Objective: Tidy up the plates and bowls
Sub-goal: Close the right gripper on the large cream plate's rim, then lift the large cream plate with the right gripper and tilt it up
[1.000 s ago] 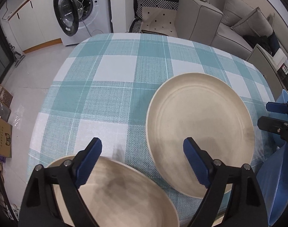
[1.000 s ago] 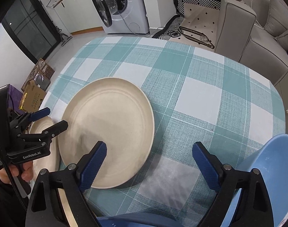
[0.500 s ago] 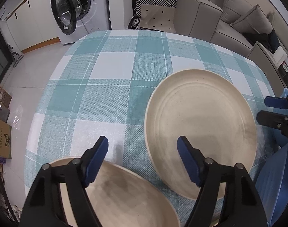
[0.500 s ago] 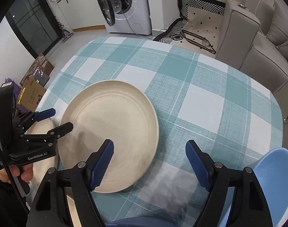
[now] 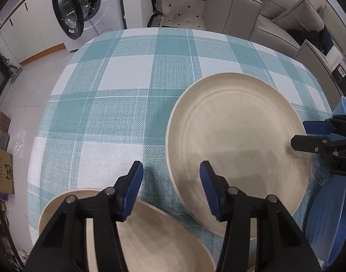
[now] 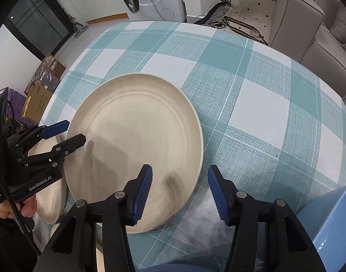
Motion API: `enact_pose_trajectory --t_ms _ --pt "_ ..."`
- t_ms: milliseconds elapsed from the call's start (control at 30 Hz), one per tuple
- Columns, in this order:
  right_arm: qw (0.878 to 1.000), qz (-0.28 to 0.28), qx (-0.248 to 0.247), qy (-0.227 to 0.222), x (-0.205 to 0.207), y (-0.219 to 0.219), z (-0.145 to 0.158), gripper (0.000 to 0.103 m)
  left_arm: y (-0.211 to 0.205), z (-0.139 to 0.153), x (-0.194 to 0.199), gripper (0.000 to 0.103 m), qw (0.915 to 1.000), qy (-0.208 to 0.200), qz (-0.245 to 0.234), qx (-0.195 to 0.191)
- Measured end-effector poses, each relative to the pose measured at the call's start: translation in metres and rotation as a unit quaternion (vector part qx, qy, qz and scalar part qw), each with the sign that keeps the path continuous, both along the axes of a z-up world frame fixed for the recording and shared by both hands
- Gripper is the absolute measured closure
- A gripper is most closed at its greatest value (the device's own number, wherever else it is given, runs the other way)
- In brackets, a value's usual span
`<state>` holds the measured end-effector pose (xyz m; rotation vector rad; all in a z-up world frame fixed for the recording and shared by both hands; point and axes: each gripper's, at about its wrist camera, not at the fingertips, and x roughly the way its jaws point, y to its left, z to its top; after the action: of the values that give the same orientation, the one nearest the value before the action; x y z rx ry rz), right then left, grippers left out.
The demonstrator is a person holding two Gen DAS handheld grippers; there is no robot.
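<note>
A large beige plate (image 5: 238, 149) (image 6: 136, 145) lies flat on the checked tablecloth (image 5: 118, 113). My left gripper (image 5: 170, 172) (image 6: 68, 131) hangs over its left rim, jaws closing, pads not touching anything. A beige bowl (image 5: 161, 238) (image 6: 50, 199) sits at the near table edge under the left gripper's body. My right gripper (image 6: 179, 174) (image 5: 309, 133) hovers over the plate's right rim, jaws closing as well, with the rim showing between the fingers but not pressed. A blue bowl (image 6: 327, 215) (image 5: 331, 222) stands at the near right.
The far half of the table (image 6: 252, 86) shows only cloth. Beyond it stand a washing machine (image 5: 82, 15) with its door open and a grey sofa (image 5: 275, 18). Cardboard boxes (image 5: 0, 170) lie on the floor at the left. A hand (image 6: 11, 210) holds the left gripper.
Both grippers' jaws have narrowed markedly. The right gripper has sunk a little toward the large plate's right rim. The plates and bowls have not moved.
</note>
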<state>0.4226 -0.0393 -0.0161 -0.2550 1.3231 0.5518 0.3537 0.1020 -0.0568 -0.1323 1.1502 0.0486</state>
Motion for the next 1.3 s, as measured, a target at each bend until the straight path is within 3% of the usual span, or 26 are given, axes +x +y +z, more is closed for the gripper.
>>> enact_pose_trajectory --t_ms 200,367,533,1300 --pt "1.000 -0.003 -0.002 0.002 -0.001 -0.002 -0.002 0.063 -0.004 -0.001 0.000 0.056 1.0000 0.004 -0.008 -0.003" --pt "1.000 0.000 0.000 0.004 -0.004 -0.005 -0.002 0.074 -0.010 -0.002 -0.002 0.072 0.9997 0.010 -0.020 0.003" --pt "1.000 0.001 -0.008 -0.003 -0.005 -0.007 -0.002 0.084 -0.015 0.000 -0.003 0.078 0.9994 0.004 -0.028 0.018" --pt "0.999 -0.006 -0.002 -0.041 -0.012 -0.017 0.010 0.088 -0.017 0.015 -0.011 0.082 0.9990 -0.023 -0.028 0.027"
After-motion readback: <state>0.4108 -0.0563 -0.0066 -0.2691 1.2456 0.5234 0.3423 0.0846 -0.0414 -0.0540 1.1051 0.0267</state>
